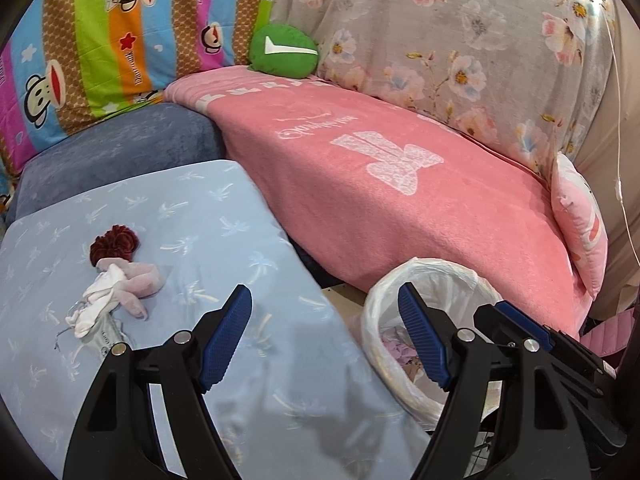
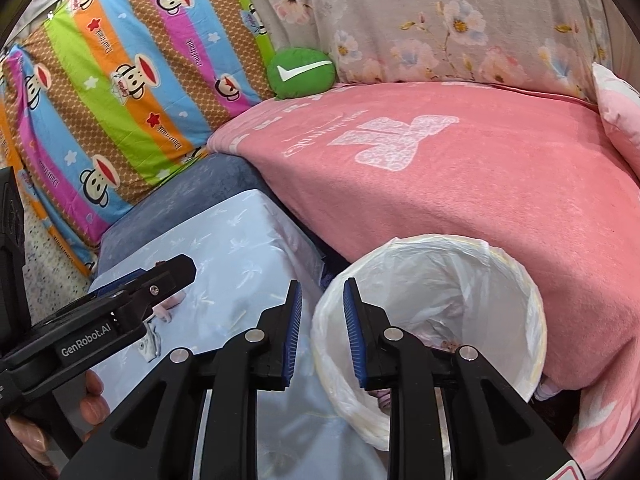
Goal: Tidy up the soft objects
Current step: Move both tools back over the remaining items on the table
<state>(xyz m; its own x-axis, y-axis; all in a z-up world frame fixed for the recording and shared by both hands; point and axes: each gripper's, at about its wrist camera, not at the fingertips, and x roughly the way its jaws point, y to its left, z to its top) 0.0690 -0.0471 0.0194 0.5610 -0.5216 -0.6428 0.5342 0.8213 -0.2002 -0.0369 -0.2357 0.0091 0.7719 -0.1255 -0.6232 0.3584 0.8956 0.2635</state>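
**Hovering over a pale blue pillow beside a lined bin**

Crowding the upper half of both views are a striped monkey-print quilt at upper left, a grey floral quilt at upper right and a round green cushion wedged between them. Below these a pink blanket fills the centre and right, with a pink pillow at its right end. A dark blue cushion lies left of centre, and a pale blue pillow with a palm print spreads over it toward the lower left.

A bin lined with a white plastic bag stands at lower centre-right, against the pink blanket's front edge; some pale scraps show inside it.

The task's thing, a small soft doll with dark red hair, lies flat on the pale blue pillow at the left of the left wrist view. Its long axis runs from upper right, the head, to lower left, the white cloth end.

The left gripper stands wide apart with nothing between its jaws, right of the doll and clear of it. The right gripper is narrowly parted and empty, over the bin's left rim.
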